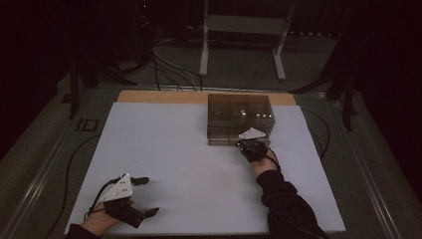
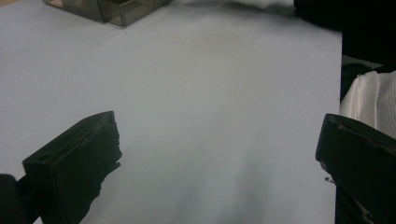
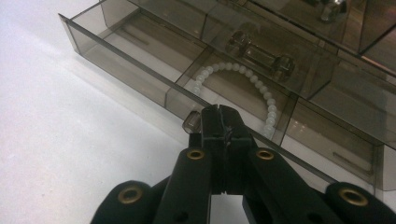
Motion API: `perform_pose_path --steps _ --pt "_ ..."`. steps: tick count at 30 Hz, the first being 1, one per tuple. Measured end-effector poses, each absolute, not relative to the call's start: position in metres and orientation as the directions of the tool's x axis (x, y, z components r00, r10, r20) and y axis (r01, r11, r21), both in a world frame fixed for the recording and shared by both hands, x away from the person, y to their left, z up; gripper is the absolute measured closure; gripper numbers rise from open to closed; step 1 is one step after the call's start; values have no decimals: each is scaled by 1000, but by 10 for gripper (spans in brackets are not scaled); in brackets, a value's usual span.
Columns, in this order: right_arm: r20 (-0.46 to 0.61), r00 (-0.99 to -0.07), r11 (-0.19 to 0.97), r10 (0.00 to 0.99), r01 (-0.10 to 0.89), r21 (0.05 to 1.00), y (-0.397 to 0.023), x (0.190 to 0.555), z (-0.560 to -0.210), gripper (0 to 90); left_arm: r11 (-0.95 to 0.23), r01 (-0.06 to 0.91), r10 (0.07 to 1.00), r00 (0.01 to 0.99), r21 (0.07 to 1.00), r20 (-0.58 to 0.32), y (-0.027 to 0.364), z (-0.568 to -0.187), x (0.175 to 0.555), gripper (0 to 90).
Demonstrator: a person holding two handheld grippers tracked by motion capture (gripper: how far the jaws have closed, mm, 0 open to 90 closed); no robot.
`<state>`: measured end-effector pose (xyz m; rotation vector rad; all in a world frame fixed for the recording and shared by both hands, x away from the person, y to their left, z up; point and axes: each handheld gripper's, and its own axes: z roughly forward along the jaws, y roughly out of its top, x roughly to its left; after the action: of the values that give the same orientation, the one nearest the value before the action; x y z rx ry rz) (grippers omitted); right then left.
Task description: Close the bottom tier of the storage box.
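Table sheet [image 1: 189, 164]: smooth, pale, flat rectangle.
Drawer organiser [image 1: 241, 118]: smoky clear plastic box, far edge of sheet.
Drawer [image 3: 154, 70]: pulled out of organiser, divided compartments.
Right gripper [image 3: 219, 122]: black jaws pinched on the drawer's small knob [image 3: 191, 122].
Left gripper [image 1: 145, 195]: jaws wide, well apart from organiser.
Bead bracelet [image 3: 243, 88]: white, round, inside drawer.

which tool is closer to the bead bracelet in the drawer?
Right. The right tool is shut at the front edge of the open drawer, just short of the bead bracelet. The left tool sits open at the table's near left, far away.
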<state>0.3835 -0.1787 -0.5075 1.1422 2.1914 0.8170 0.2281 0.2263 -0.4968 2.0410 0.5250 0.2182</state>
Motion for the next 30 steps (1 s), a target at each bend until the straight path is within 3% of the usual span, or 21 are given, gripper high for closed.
perform_pose_path --steps 30 --pt "-178 -492 457 852 534 712 -176 396 -507 900 -428 274 451 890 861 -59 226 -497 228 1"
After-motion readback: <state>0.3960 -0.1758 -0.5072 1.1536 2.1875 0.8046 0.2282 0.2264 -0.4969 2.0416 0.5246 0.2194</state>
